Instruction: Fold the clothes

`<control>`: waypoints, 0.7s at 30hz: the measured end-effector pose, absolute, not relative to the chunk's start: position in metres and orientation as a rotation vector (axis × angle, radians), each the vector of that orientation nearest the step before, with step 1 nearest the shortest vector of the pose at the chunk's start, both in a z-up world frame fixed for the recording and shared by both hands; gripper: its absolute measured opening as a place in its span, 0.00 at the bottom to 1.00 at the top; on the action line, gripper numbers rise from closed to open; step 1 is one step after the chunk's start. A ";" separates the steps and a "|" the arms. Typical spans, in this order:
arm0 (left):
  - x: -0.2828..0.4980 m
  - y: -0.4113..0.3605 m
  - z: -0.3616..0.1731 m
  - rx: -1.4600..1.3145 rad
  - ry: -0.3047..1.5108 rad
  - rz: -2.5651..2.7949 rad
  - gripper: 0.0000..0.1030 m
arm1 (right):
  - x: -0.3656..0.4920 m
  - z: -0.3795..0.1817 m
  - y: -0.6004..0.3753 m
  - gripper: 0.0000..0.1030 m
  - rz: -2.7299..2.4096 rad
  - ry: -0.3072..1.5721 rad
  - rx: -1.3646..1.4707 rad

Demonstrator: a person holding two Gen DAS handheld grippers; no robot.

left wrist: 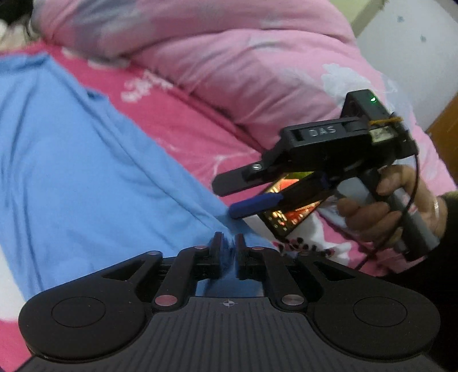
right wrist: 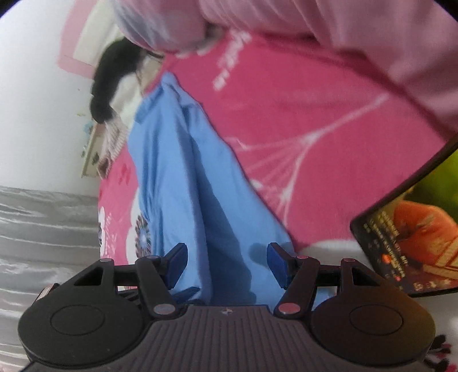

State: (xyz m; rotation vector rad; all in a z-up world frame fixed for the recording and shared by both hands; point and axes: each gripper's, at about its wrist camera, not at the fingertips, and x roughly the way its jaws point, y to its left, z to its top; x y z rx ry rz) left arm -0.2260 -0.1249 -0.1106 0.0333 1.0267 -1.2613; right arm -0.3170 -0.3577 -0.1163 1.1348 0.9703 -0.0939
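Note:
A light blue garment [left wrist: 86,160] [right wrist: 177,171] lies stretched in long folds across a pink bed sheet [left wrist: 189,126] [right wrist: 300,108]. My left gripper [left wrist: 228,239] is at the garment's near corner, its jaws nearly together with a bunch of blue cloth pinched between them; the folds run toward that pinch. My right gripper [left wrist: 224,200] [right wrist: 227,261], held by a hand [left wrist: 369,217], hovers just right of and above that same corner. Its jaws stand wide apart, with nothing between the blue pads [right wrist: 279,266], and the cloth lies beneath them.
A phone [left wrist: 289,214] [right wrist: 415,246] with a lit screen lies on the sheet beside the garment's corner, under the right gripper. A bulky pale pink quilt [left wrist: 257,57] [right wrist: 329,25] is heaped along the far side. A black item [right wrist: 114,74] sits past the garment's far end.

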 end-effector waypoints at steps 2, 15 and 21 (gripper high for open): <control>-0.229 -0.122 -0.110 0.011 1.037 -1.272 0.41 | -0.312 -0.125 -0.357 0.63 -0.093 0.997 1.138; -0.241 -0.066 -0.091 0.154 0.957 -1.275 0.61 | -0.311 -0.108 -0.339 0.61 -0.018 1.032 1.021; -0.247 -0.042 -0.089 0.225 0.896 -1.176 0.61 | -0.298 -0.110 -0.334 0.53 0.008 1.061 0.971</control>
